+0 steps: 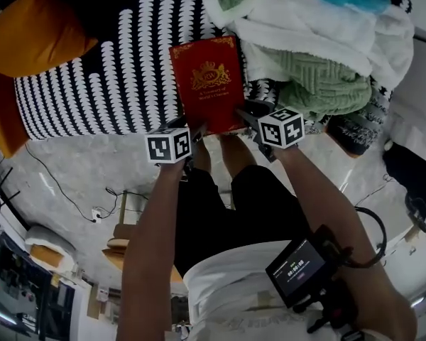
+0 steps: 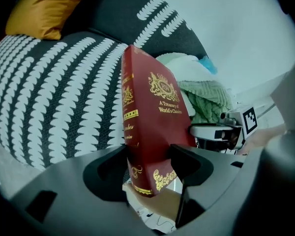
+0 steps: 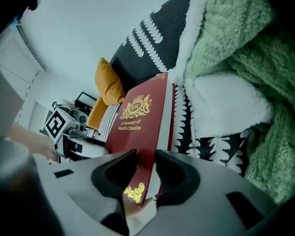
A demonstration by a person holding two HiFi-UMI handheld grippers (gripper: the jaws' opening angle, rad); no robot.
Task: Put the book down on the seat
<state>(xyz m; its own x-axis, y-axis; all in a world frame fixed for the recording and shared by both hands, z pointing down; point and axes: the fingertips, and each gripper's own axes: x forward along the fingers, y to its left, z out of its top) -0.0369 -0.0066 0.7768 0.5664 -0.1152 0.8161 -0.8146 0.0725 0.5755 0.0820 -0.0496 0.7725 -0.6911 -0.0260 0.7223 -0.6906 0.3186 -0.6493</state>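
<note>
While 2 grippers clamp its near corners, the red book [image 1: 207,84] sits cover-up over the front part of the black-and-white seat [image 1: 106,84], gold crest showing. Whether it touches the fabric, the views don't settle.

Left gripper [image 1: 194,131] first: in its own view the jaws stand fairly wide, 1 pad on each cover at the spine corner, pressing on the book [image 2: 155,127], which rises upright between them with the spine facing the camera.

Over to the right gripper [image 1: 246,114]: its jaws pinch the other near corner, the page-edge side, 1 pad on the front cover and 1 behind, and the book [image 3: 140,127] tilts away toward the seat back.

Just right of the book lies a green blanket [image 1: 319,77] heaped with white fleece [image 1: 298,27]. An orange cushion [image 1: 28,34] sits well apart at the seat's far left.
</note>
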